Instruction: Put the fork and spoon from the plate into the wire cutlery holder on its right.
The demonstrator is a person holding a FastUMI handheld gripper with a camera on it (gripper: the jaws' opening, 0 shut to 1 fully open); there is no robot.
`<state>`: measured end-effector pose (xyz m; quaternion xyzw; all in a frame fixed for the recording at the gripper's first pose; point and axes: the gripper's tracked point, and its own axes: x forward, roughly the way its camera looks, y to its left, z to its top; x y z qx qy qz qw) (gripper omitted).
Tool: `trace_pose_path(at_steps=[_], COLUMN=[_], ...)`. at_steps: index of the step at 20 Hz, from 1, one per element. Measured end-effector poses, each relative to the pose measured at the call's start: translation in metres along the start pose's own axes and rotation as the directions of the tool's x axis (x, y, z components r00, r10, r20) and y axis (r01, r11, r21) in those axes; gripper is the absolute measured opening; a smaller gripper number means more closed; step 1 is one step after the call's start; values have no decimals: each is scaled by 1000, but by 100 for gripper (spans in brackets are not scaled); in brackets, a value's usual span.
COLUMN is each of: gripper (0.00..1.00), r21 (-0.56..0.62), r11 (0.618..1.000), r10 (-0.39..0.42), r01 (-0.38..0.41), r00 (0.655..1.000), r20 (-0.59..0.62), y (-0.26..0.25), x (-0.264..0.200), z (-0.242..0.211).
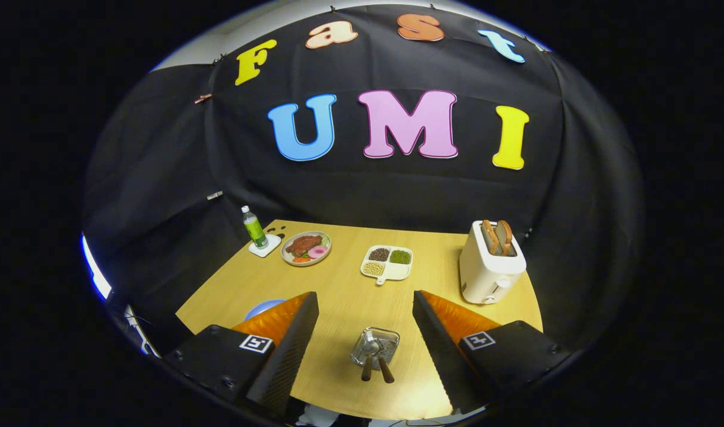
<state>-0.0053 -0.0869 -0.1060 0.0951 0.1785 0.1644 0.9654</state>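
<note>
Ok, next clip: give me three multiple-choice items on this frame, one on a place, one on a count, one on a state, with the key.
1. Where is the wire cutlery holder?
A. between the tool's fingers
B. behind the toaster
C. beside the bottle

2. How many bread slices stand in the toaster?
A. none
B. two
C. four

3. How is the tool?
A. shut on a spoon
B. shut on the holder
C. open, holding nothing

Key: 1 A, the holder sits on the wooden table in the gap between the fingers, with two brown-handled utensils in it. 2 B, two slices stick up from the slots. 3 C, the fingers stand wide apart with nothing pressed between them.
</note>
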Motion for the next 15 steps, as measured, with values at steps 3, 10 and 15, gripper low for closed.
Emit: trace_pose_path(at_steps=[3,10,15], gripper=[99,99,99], r21=[-6,-17,-35], r11=[1000,997,997], r10=[28,78,71], r01=[-28,-77,-69], r00=[999,996,996], r20=[36,54,51], y=[-2,-13,-23], x=[-6,-9,-13], z=[12,21,17])
